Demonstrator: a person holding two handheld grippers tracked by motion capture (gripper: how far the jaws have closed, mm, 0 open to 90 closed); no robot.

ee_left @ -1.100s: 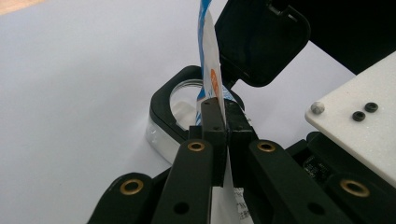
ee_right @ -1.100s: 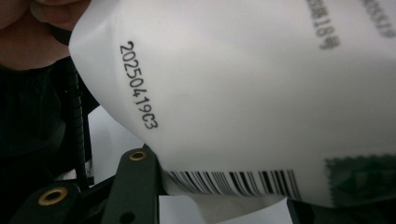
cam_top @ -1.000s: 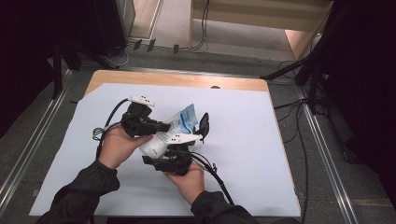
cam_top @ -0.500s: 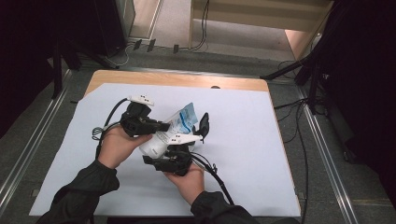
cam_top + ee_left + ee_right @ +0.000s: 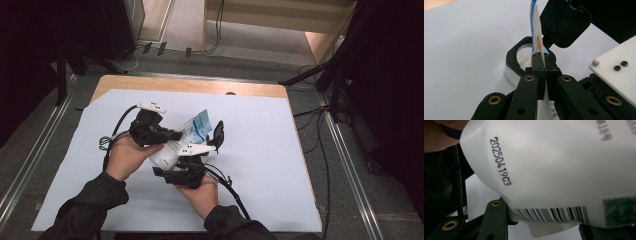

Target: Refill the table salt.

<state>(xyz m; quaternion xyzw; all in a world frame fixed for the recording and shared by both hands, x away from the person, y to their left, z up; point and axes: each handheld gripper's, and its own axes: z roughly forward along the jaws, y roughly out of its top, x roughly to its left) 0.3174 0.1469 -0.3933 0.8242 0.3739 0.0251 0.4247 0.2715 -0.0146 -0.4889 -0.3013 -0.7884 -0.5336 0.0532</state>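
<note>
Black code 20250419C3 printed on the white pouch [image 5: 554, 170] I hold, just above its barcode [image 5: 551, 214], other print too blurred.

Glossy white plastic pouch [image 5: 181, 145] with blue print; matt black plastic gripper fingers [image 5: 539, 72]; matt white sheet [image 5: 280, 165] covering wooden table [image 5: 190, 86].

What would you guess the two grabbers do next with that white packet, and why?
Probably pull apart to tear it open. The left gripper is clamped shut on the thin edge of the white packet, while the right gripper holds its body above the table.
</note>
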